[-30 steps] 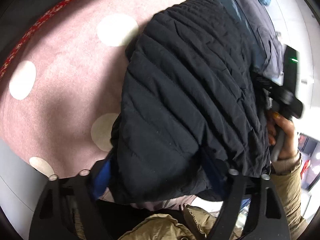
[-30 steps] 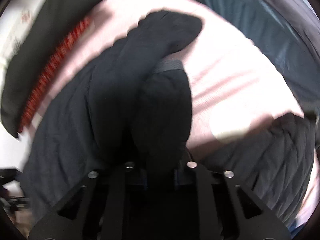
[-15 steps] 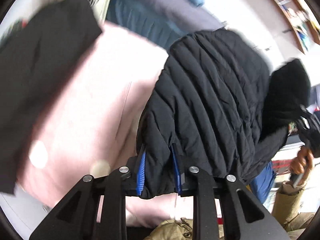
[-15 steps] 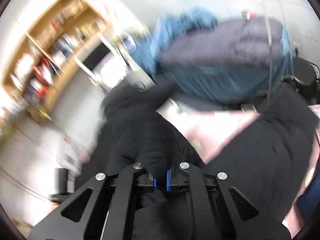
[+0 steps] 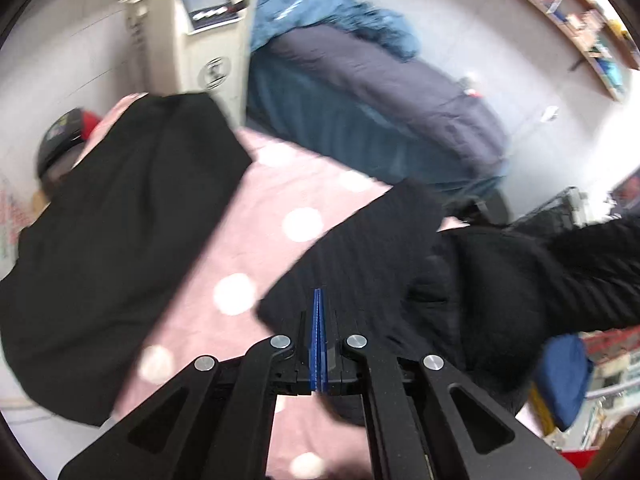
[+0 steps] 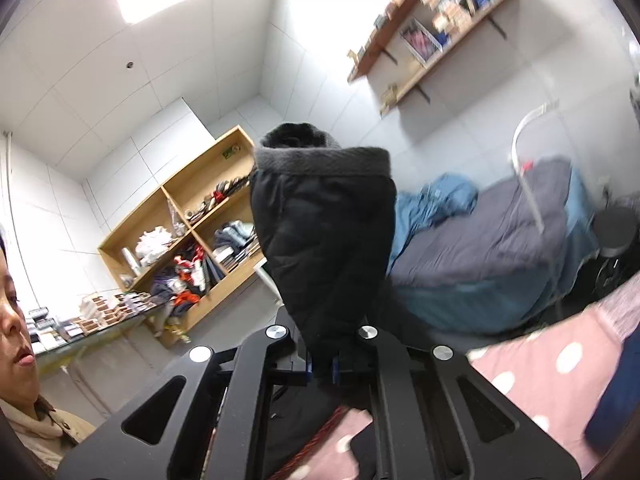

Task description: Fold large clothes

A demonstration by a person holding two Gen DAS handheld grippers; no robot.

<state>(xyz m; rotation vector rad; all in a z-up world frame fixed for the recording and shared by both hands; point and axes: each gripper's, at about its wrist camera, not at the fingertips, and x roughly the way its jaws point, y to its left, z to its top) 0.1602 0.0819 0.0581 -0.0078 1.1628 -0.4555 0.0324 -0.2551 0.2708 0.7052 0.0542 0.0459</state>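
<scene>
A black quilted jacket (image 5: 460,280) lies partly on the pink polka-dot bedspread (image 5: 264,216), stretching off to the right. My left gripper (image 5: 318,312) is shut, blue pads pressed together with nothing between them, just above the jacket's near edge. My right gripper (image 6: 322,364) is shut on the jacket's sleeve (image 6: 324,232), which stands up in front of the camera with its grey knit cuff (image 6: 320,160) on top.
Another black garment (image 5: 112,240) covers the bedspread's left side. A second bed with grey and blue bedding (image 5: 372,92) stands behind, beside a cream appliance (image 5: 200,28). A wooden shelf unit (image 6: 192,232) and a person's face (image 6: 16,320) show in the right wrist view.
My left gripper let go of the jacket and closed empty; the jacket dropped onto the bedspread. My right gripper swung upward, lifting the sleeve high.
</scene>
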